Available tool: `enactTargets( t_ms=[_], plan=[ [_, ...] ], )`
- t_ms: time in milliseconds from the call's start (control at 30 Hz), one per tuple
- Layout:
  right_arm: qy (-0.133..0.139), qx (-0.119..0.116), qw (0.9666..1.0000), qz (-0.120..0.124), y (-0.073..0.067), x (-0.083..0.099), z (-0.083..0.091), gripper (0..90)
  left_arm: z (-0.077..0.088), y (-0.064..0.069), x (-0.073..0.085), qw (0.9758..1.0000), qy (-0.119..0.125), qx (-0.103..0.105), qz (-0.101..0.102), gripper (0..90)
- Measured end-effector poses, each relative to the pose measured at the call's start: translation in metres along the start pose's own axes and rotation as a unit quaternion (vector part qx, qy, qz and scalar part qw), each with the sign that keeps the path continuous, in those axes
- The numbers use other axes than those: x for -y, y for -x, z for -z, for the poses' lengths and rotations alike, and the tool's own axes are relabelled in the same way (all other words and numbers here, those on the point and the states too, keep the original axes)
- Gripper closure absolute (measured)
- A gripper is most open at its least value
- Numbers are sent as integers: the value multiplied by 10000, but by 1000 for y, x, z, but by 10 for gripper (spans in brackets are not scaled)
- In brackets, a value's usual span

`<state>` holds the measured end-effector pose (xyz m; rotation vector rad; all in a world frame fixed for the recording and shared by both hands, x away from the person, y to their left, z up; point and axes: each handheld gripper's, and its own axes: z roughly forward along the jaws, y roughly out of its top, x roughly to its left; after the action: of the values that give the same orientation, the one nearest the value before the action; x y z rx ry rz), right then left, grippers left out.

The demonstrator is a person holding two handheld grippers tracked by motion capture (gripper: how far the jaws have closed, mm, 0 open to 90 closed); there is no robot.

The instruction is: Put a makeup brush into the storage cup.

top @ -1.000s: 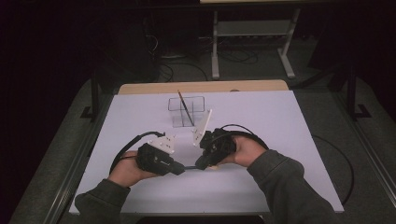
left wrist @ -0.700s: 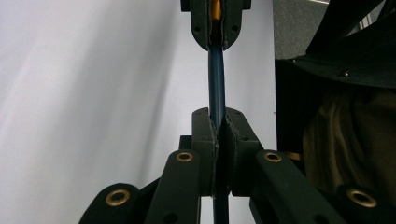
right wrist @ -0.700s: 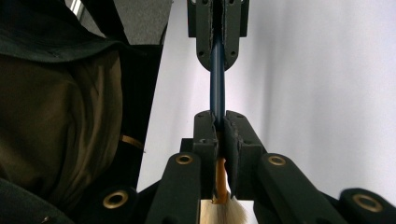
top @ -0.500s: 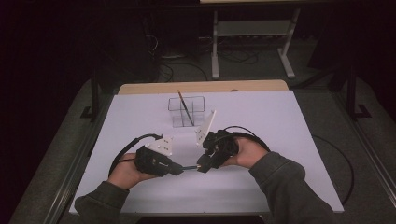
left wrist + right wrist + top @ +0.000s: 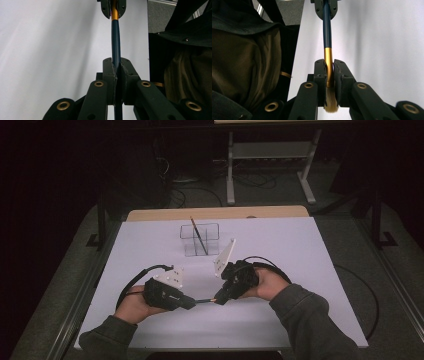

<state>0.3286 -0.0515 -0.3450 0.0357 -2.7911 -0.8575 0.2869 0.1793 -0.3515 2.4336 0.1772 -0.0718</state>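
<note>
A paintbrush [image 5: 205,301] with a dark blue handle [image 5: 115,40] and a gold ferrule [image 5: 328,53] spans level between my two grippers above the white table's [image 5: 300,250] near middle. My left gripper [image 5: 191,303] is shut on the blue handle, its jaws [image 5: 116,67] pressed together around it. My right gripper [image 5: 219,298] faces it and grips the ferrule; its jaws [image 5: 329,68] have just been closing on the brush, with pale bristles [image 5: 331,102] behind them. Each gripper view shows the other gripper's tips at the top, on the brush.
A clear divided holder [image 5: 210,245] stands behind the grippers at mid-table with a second brush [image 5: 197,234] leaning in it. Black cables loop beside both hands. A wooden strip [image 5: 220,213] edges the far side; a metal frame stands beyond.
The right hand and its grey plate have shifted slightly. The left hand has kept still, with the brush still between the two grippers.
</note>
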Motion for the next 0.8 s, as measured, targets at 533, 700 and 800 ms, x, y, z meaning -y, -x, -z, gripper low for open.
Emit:
enactTargets(
  t_ms=[533,700,800],
  plan=[
    [-516,151,9983,229,-5,-18,2,817,-9,1,-4,9997,-218,78,124,788],
    [-415,160,9988,190,-7,-19,4,801,-9,2,-3,9997,-229,-12,90,832],
    [-175,253,9995,10,-5,-16,9,662,-6,2,-2,9998,-159,-136,49,834]
  ],
)
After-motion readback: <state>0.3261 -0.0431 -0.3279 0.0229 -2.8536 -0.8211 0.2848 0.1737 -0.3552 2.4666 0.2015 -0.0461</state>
